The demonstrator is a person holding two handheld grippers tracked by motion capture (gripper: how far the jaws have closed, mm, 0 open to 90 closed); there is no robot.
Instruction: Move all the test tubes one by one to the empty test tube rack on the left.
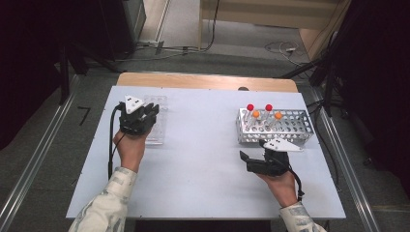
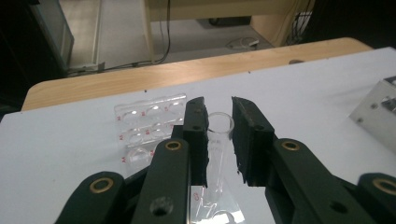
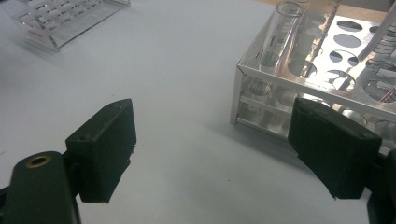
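Note:
A clear glass tube (image 2: 217, 140) stands upright in a clear acrylic rack (image 2: 140, 114) at the table's left (image 1: 157, 133). My left gripper (image 2: 218, 106) (image 1: 149, 112) is over that rack, its jaws pressed against both sides of the tube just below the rim. My right gripper (image 3: 212, 128) (image 1: 253, 151) hovers wide open with nothing between its jaws, just in front of the left corner of a perforated metal rack (image 3: 261, 77) (image 1: 292, 131). That rack holds several tubes, two with red caps (image 1: 250, 107) and two with orange caps (image 1: 278, 115).
The white table top (image 1: 203, 159) lies bare between the two racks. A wooden strip (image 1: 203, 80) runs along its far edge. The clear rack (image 3: 60, 21) sits far off in the right gripper view. Cables and dark stands are on the floor beyond.

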